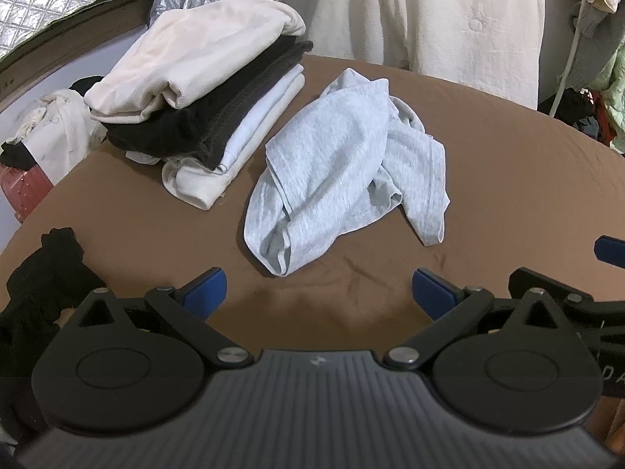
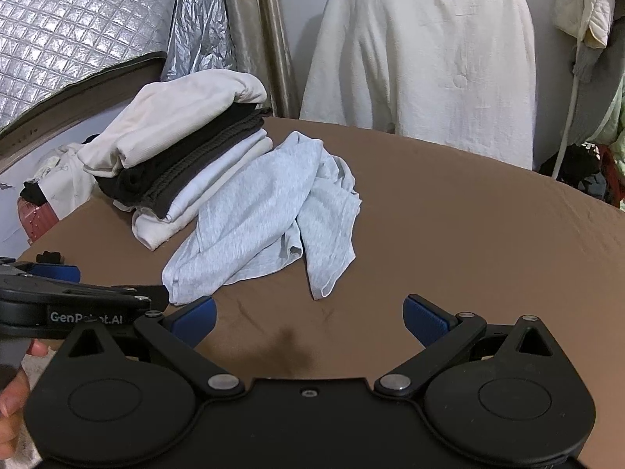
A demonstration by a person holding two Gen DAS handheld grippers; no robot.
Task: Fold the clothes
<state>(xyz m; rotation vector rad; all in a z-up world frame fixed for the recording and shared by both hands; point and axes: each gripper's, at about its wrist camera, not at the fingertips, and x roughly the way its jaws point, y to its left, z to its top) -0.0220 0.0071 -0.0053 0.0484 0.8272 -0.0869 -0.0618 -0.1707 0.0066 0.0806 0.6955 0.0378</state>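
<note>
A crumpled light grey garment (image 1: 336,168) lies on the brown table (image 1: 488,179), also in the right wrist view (image 2: 265,219). A stack of folded clothes (image 1: 195,93), cream on top, black and white below, stands just left of it (image 2: 175,152). My left gripper (image 1: 318,291) is open and empty, just short of the garment's near edge. My right gripper (image 2: 308,314) is open and empty, near the garment's near edge. The left gripper also shows at the left of the right wrist view (image 2: 58,289).
A black garment (image 1: 39,285) lies at the table's near left edge. A cream garment (image 2: 429,51) hangs behind the table. A pink suitcase with clothes on it (image 1: 23,183) stands at the left. More clothes (image 2: 593,172) pile at the right.
</note>
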